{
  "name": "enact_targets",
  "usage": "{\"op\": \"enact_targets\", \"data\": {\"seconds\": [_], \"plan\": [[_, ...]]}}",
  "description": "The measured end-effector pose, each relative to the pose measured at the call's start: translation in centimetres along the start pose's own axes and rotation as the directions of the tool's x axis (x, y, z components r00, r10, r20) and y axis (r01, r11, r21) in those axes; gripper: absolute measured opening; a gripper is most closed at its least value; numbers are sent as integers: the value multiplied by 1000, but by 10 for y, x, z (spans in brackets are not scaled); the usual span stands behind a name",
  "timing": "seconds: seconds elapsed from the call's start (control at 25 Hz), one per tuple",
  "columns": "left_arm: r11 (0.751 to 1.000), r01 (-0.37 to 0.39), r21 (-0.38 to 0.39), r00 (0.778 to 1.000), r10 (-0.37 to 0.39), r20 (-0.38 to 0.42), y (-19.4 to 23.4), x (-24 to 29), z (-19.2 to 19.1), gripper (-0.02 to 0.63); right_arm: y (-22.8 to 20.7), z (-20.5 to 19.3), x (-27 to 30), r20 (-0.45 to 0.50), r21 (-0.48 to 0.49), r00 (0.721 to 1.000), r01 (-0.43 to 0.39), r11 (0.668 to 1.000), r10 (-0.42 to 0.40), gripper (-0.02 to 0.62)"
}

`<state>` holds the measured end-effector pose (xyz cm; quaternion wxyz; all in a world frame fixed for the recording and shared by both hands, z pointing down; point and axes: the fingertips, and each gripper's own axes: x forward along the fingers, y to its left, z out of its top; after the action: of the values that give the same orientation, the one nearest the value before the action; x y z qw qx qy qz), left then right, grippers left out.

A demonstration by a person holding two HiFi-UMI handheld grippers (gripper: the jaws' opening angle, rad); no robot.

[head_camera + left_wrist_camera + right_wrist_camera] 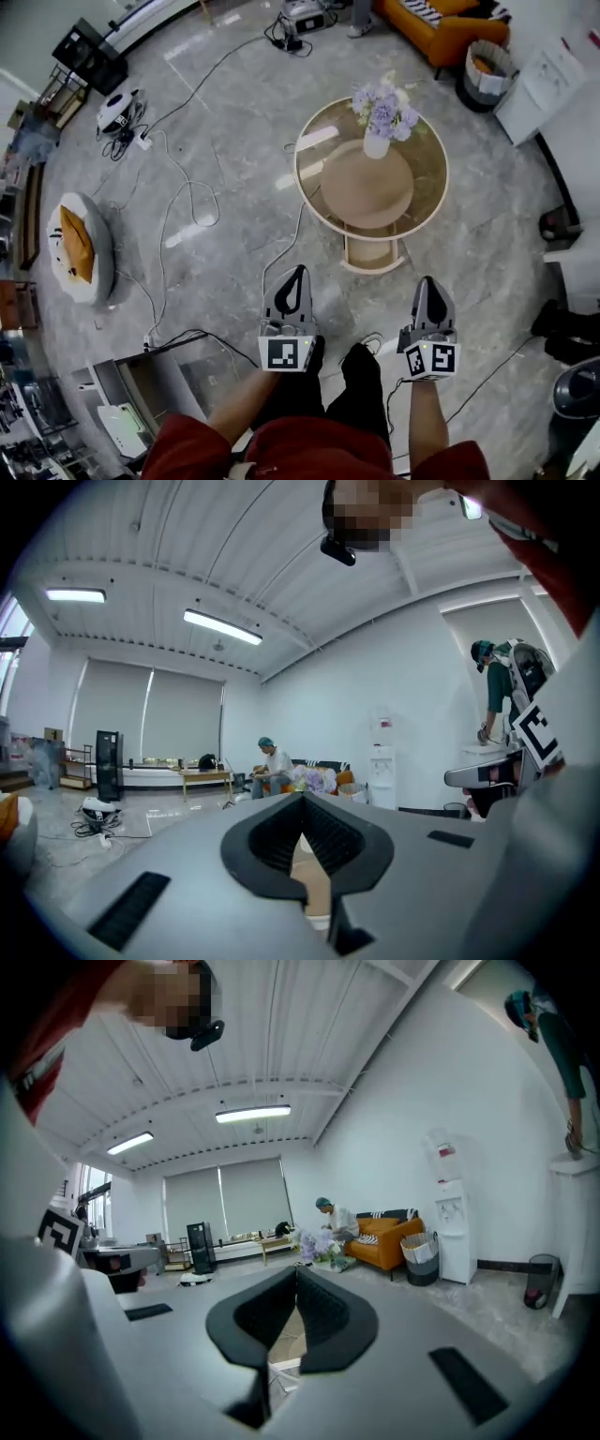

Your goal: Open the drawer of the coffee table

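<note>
At the centre of the head view, the drawer [372,251] is standing pulled out beneath the round coffee table [323,159], so I'm judging the task done. Below it, I'm holding my left gripper [299,272] and right gripper [428,281] clenched empty, needing only to rest.

Two grippers [300,272] [428,281], one coffee table [424,183], one drawer [372,251], one flower vase [376,144], one orange sofa [441,26].

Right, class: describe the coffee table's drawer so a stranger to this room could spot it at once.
Find the round glass-topped coffee table on the grey marble floor, bearing a vase of purple flowers. On its side nearest the person a shallow cream drawer stands pulled out. It alone juts beyond the table's round outline.
</note>
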<state>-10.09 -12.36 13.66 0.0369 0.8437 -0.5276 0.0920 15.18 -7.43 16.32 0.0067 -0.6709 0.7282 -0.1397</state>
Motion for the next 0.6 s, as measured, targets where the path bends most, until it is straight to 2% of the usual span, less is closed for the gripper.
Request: {"op": "enact_targets", "data": {"seconds": [0.2, 0.32, 0.4, 0.6], "plan": [[1000, -3, -5, 1000, 3, 12, 9, -48, 108, 14, 58, 116, -29, 58, -55, 997, -46, 997, 49, 23], [1000, -4, -5, 999, 4, 36, 13, -67, 144, 14, 80, 166, -42, 95, -62, 993, -65, 996, 71, 23], [1000, -4, -2, 998, 4, 70, 14, -72, 165, 14, 92, 195, -46, 100, -107, 990, -84, 991, 94, 23], [999, -5, 44, 992, -1, 122, 20, -81, 203, 14, 103, 236, -55, 135, -126, 987, -73, 989, 91, 23]]}}
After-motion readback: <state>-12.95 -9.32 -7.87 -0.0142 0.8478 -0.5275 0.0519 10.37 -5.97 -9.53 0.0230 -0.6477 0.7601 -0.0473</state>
